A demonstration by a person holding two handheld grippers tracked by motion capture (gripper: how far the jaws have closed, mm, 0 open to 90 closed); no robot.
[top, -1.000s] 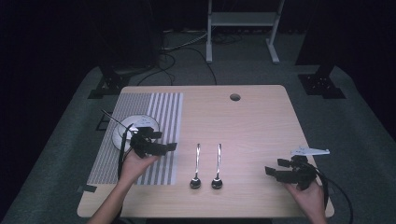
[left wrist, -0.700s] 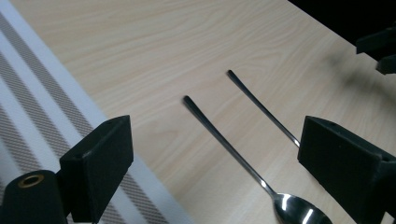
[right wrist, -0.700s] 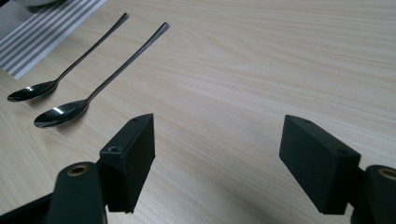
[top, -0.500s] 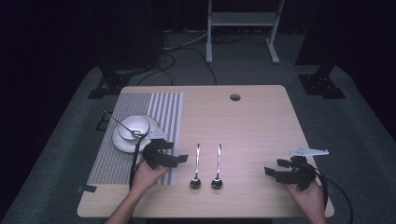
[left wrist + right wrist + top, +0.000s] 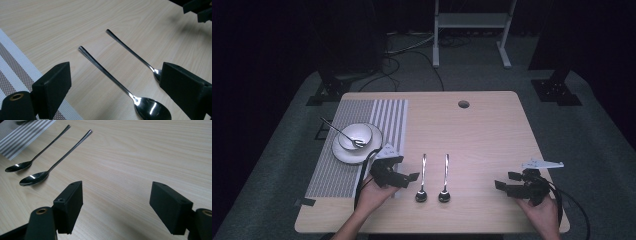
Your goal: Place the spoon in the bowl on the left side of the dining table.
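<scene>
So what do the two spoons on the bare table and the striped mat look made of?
The two long-handled silver spoons look like polished metal, probably stainless steel: their bowls show bright mirror highlights. The grey-and-white striped rectangular mat looks woven, perhaps vinyl or fabric; the left gripper view shows a fine ribbed texture, matte.

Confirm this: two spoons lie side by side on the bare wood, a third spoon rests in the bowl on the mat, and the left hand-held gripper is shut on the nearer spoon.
Not quite. The left hand-held gripper is open, its jaws apart and gripping nothing, as the left gripper view shows. The rest holds: two spoons on the wood, a third in the bowl on the mat.
</scene>
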